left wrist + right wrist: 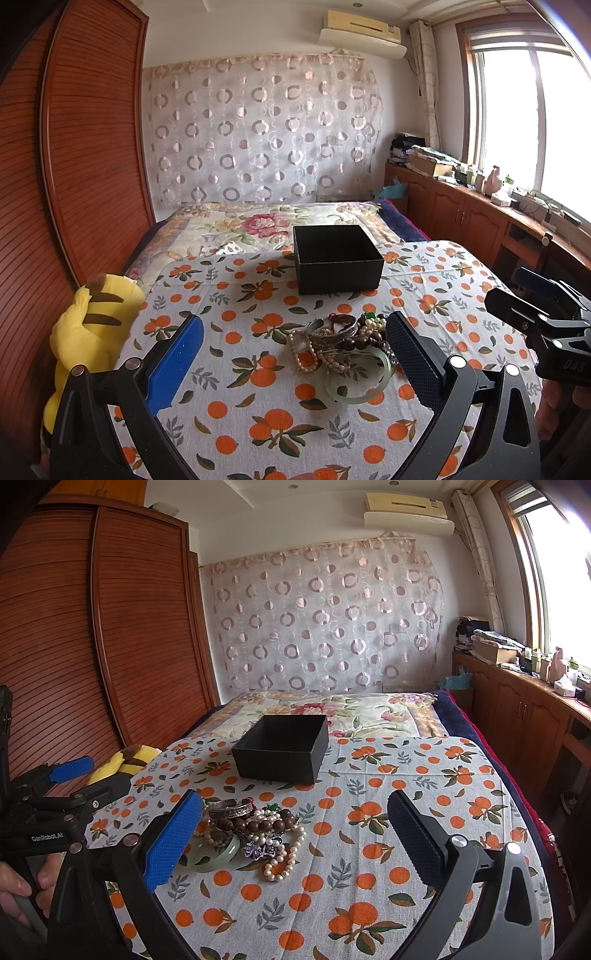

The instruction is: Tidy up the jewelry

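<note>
**Hovering over the jewelry heap, both jaws spread, nothing lifted**

Sitting in a tangled heap on the orange-print tablecloth (236, 424) is the jewelry pile (345, 345): a pale green jade bangle (360, 382), a silver cuff bracelet (332, 326), a dark wooden bead strand (258, 825) and a pearl strand (282, 864). The open black box (338, 258) stands beyond it at twelve o'clock, apart from the heap and apparently empty.

The left gripper (295, 350) has its jaws spread wide, holding nothing; the heap lies toward two o'clock, hard against the inner face of its right-hand finger. The right gripper (295, 834) is likewise spread and empty; from its view the heap sits at ten o'clock, beside its left-hand finger. Neither is centred on the pile, and both look about equally near.

The pearl strand trails out at the heap's near edge, its loop running roughly twelve to six, so it looks the easiest first pick. The yellow plush toy (92, 332) lies off the table's nine o'clock edge
</note>
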A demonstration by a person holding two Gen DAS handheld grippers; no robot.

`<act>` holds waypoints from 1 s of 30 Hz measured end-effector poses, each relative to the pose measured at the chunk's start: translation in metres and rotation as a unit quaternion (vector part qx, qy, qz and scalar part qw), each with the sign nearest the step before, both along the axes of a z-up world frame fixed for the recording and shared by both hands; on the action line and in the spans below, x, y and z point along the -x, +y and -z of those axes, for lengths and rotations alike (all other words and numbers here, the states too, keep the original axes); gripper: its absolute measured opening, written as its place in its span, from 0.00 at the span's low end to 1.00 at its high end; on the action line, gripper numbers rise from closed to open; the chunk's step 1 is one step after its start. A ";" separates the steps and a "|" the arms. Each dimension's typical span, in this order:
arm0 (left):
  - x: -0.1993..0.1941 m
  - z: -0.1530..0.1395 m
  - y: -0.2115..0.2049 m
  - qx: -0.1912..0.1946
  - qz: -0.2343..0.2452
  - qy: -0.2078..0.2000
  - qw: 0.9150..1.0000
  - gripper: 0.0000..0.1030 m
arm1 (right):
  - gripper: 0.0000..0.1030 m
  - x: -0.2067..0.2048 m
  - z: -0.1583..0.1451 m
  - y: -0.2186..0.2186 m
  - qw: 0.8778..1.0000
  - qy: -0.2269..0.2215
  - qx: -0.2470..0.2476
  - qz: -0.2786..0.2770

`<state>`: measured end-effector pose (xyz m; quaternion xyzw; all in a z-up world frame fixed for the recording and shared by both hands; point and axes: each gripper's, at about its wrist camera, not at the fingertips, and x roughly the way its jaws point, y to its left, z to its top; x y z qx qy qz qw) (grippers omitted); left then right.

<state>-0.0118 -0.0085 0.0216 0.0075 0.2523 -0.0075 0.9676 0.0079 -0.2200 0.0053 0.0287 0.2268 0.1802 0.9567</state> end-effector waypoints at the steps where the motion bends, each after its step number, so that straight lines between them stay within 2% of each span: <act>1: 0.000 -0.001 0.000 0.000 0.000 0.000 1.000 0.93 | 0.98 0.000 0.000 0.000 1.000 0.000 0.000 0.000; 13: 0.003 -0.009 -0.002 0.002 0.002 -0.002 1.000 0.93 | 0.98 0.000 0.000 0.000 1.000 0.000 0.000 -0.001; 30: 0.006 -0.004 -0.005 0.001 0.006 -0.004 1.000 0.93 | 0.98 0.002 -0.003 0.000 1.000 -0.001 0.000 0.000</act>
